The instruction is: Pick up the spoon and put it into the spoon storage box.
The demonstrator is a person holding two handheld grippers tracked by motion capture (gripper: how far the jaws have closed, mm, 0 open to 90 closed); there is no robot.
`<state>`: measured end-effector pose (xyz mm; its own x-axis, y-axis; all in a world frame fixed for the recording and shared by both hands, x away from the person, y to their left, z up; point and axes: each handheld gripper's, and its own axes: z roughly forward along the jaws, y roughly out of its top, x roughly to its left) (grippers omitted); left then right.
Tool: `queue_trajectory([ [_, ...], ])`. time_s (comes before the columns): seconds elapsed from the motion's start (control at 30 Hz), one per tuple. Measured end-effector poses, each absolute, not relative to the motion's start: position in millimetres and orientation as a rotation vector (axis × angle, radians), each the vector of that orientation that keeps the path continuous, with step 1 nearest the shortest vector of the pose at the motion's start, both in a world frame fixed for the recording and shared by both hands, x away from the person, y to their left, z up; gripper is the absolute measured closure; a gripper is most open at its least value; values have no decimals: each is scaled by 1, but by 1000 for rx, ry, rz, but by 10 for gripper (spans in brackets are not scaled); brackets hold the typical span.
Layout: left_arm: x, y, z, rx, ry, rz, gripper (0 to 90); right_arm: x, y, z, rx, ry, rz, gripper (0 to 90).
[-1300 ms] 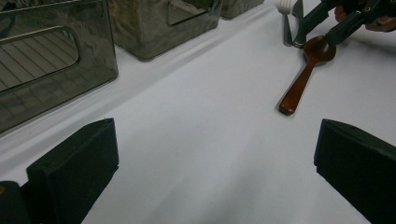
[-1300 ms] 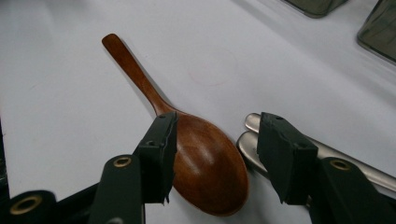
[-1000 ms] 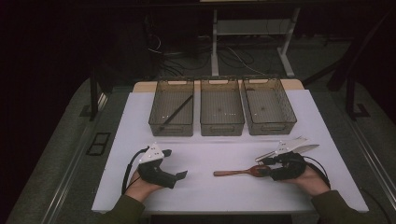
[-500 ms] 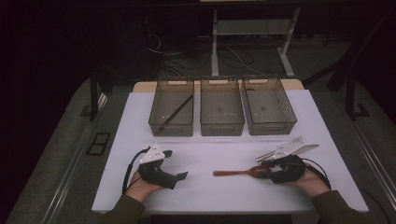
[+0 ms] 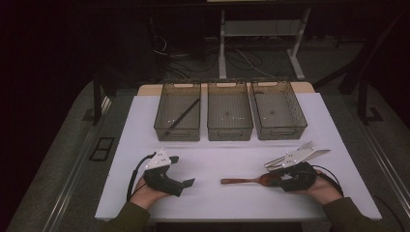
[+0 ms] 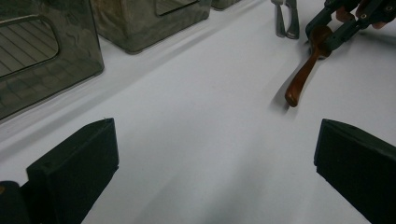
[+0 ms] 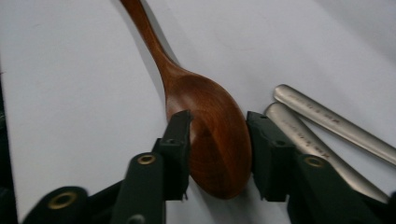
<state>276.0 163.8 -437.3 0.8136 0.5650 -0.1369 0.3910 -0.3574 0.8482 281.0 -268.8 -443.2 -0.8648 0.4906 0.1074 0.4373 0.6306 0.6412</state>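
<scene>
Right gripper (image 7: 218,140) has just been closing jaws, now pads press both sides of wooden spoon (image 7: 205,126) bowl; spoon lies on white table (image 5: 217,159), near right side, handle pointing left. Two metal utensil handles (image 7: 322,126) just beside spoon bowl. Left gripper (image 6: 215,154) rests near left, jaws wide open, nothing between. Three bins (image 5: 229,116) at far side

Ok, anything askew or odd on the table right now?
Nothing spilled or damaged. The one oddity: the right claw pinches the wooden spoon across its bowl, not its handle, close beside two metal handles.
</scene>
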Motion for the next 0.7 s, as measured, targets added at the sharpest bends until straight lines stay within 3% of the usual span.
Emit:
queue_trajectory([
  [0.7,276,162,-440,2015,690,206,0,278,-268,-444,761,2801,1049,780],
])
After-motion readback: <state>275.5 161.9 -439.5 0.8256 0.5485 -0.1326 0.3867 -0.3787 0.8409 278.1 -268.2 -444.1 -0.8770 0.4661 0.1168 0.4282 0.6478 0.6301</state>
